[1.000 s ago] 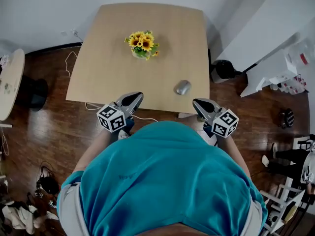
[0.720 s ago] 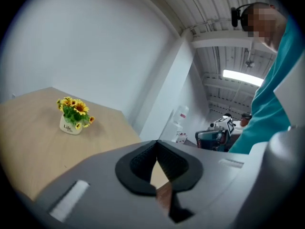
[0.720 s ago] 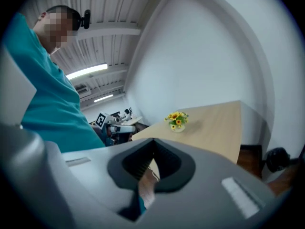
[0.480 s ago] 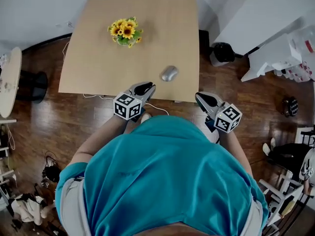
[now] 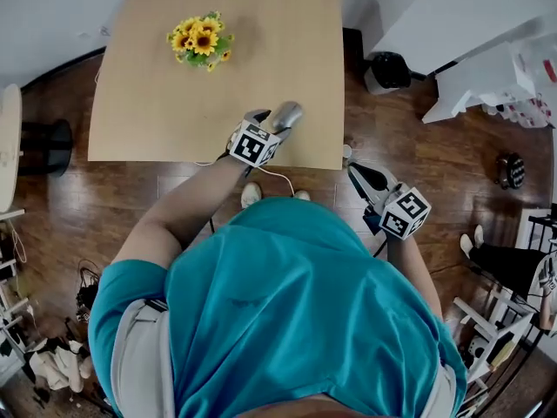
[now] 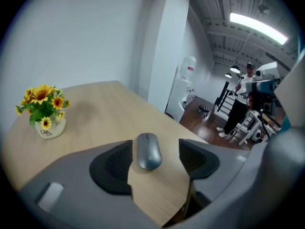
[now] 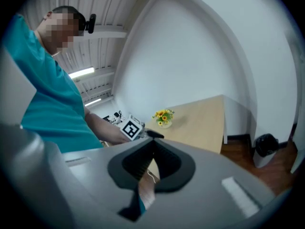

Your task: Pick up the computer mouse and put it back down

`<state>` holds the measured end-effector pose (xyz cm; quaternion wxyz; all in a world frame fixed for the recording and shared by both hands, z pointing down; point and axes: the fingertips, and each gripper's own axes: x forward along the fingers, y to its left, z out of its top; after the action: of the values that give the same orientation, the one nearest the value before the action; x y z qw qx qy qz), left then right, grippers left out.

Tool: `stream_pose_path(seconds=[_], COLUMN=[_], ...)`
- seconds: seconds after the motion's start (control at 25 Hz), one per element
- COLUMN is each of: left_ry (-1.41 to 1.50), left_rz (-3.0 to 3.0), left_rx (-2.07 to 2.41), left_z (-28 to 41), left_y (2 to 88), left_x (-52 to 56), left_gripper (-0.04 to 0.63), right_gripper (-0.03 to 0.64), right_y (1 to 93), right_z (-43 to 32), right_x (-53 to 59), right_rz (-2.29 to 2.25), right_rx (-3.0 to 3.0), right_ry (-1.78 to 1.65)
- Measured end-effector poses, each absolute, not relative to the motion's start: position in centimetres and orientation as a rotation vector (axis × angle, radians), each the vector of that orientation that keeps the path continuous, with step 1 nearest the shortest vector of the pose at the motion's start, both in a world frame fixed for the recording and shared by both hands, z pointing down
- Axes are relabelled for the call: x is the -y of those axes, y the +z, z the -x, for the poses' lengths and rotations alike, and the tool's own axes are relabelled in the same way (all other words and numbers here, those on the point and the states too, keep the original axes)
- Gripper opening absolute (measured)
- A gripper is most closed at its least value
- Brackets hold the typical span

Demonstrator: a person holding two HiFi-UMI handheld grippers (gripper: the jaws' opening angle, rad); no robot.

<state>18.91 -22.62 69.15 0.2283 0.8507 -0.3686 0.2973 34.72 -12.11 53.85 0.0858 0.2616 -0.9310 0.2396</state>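
Observation:
A grey computer mouse point(image 5: 290, 111) lies on the light wooden table point(image 5: 174, 103), near its front right edge. My left gripper point(image 5: 277, 120) reaches over that edge and points down at it. In the left gripper view the mouse point(image 6: 149, 150) sits flat on the table between the two dark pads. The left gripper point(image 6: 155, 149) has just been opening its jaws; the left pad is close to the mouse and a gap shows on the right. My right gripper point(image 5: 355, 172) hangs off the table over the floor, and its pads point(image 7: 153, 147) meet at the tip.
A small pot of yellow flowers point(image 5: 198, 40) stands further back on the table. A black bin point(image 5: 387, 70) and white furniture point(image 5: 452, 24) sit right of the table. A round table point(image 5: 7, 138) is at the left. A person point(image 6: 240, 104) stands in the background.
My left gripper has moved forward from the table's near edge to the mouse and tipped down, its jaws now apart around it. The right gripper has shifted only slightly.

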Motion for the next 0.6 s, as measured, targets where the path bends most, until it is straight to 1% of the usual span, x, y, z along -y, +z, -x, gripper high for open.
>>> stream_pose_path(seconds=[0.04,0.2,0.36,0.6], left_ry=[0.871,1.043,1.171,1.188], left_rz=[-2.323,-2.215,-2.107,-2.025], left_rx=[1.010,1.020,1.044,1.019], left_z=[-19.2,-19.8,-19.4,-20.8], left_y=[70.0,72.2,74.6,77.1], left_x=[23.2,25.2,26.4,27.5], left_gripper=[0.331,0.368,0.379,0.392], right_gripper=[0.003,0.003,0.003,0.003], right_y=[54.1,54.8,55.6,56.5], right_z=[-34.9,-36.1,-36.9,-39.0], right_x=[12.1,12.2,11.6,10.9], right_rz=[-0.782,-0.807,-0.827,-0.876], right_rx=[2.772,2.758,2.750,2.733], right_ry=[0.722,0.766,0.794,0.830])
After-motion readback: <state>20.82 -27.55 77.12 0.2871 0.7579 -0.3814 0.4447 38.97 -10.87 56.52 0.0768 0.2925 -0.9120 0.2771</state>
